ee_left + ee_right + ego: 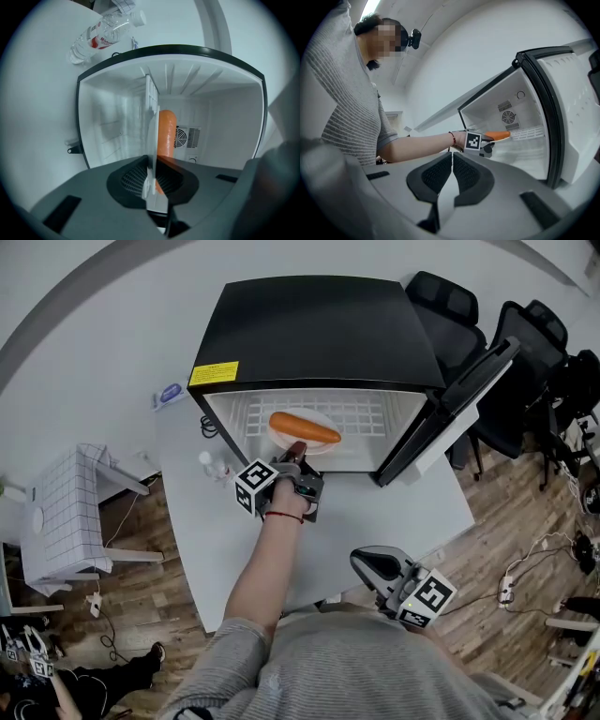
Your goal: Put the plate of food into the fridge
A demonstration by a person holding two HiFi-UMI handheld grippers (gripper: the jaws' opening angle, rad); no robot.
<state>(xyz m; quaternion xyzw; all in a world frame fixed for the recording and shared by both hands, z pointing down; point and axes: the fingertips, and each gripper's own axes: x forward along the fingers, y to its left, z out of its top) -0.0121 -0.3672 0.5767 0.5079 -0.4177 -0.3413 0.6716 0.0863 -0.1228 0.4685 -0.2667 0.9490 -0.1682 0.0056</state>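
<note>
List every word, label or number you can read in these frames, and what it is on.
Nothing is legible.
Yellow label on the fridge top: print too small to read.
Red and white label on the water bottle: blurred.
Marker cubes: square patterns only, no words.

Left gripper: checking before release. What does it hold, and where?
The round white plate bearing a long orange food item, clamped at its near rim.
</note>
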